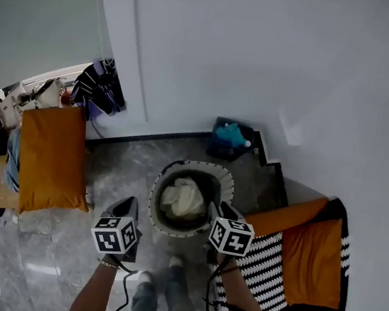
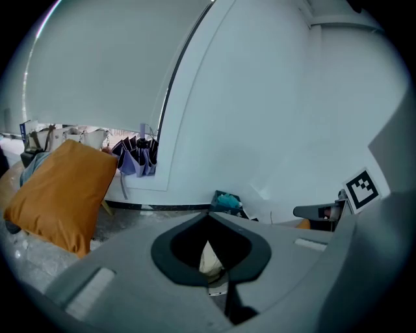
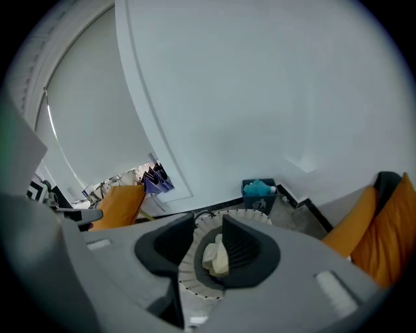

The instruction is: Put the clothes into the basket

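A round woven basket (image 1: 228, 185) stands on the grey marble floor against the white wall. A crumpled cream cloth (image 1: 183, 198) lies inside it. My left gripper (image 1: 128, 205) hovers just left of the basket's rim; its jaws are closed together with nothing held, and the cream cloth (image 2: 209, 257) shows only through a thin slit. My right gripper (image 1: 217, 209) hangs over the basket's right rim. In the right gripper view it (image 3: 208, 224) stands open, with the basket (image 3: 192, 276) and the cloth (image 3: 218, 255) far below the gap, apart from the pads.
An orange cushion (image 1: 50, 160) leans at the left, with bags (image 1: 15, 101) and a folded umbrella (image 1: 100, 87) behind it. A dark bin with teal contents (image 1: 231, 138) sits by the wall. An orange seat with a black-and-white striped cover (image 1: 294, 266) fills the right. My legs (image 1: 161, 294) are below the basket.
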Available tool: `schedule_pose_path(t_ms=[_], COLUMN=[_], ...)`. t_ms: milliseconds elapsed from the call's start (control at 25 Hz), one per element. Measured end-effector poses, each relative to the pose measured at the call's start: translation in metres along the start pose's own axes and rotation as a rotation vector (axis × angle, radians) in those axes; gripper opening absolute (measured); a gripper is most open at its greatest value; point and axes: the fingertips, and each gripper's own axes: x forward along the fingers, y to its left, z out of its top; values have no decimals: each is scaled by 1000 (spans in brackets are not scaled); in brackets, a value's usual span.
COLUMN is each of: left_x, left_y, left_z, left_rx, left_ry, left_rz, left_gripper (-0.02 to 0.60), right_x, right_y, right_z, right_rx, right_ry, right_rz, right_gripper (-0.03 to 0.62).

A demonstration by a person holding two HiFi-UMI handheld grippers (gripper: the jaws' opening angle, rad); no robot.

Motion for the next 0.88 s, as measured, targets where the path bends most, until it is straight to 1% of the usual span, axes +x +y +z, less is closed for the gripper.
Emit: schedule_pose_path(t_ms=[120,200,320,440,520,640,760,880], left_x=[-15,-26,-41,-60,-74,-92,-108,-122], left_y=[-9,-15,-27,-39,-48,-57,-66,-74], left_z=[15,24,41,59,69,81,90,99], left_rx=[11,14,41,68,84,110,117,131], left_ry=[-27,-46,-79,-114,-138,-164,-191,-222], left_rz=[-28,-48,-76,-111,-136,-166,-195,-221], left_gripper=[-5,-5,-5,-5,-5,-5,-5,-5], right_x=[-27,-45,-72,-103,-125,-150,-172,-194], right_y=[3,7,13,20,23,30,38,43], right_z=[14,23,37,50,57,61,65,70], right_rx=[6,13,8,-6,-8,1,18,17], right_ry=[-54,-96,-152,-204,-238,-278,-319,-364], right_rz=[-20,-30,-45,-70,-87,-96,-93,-116], right_gripper=[110,107,90,28,14,5,3,3])
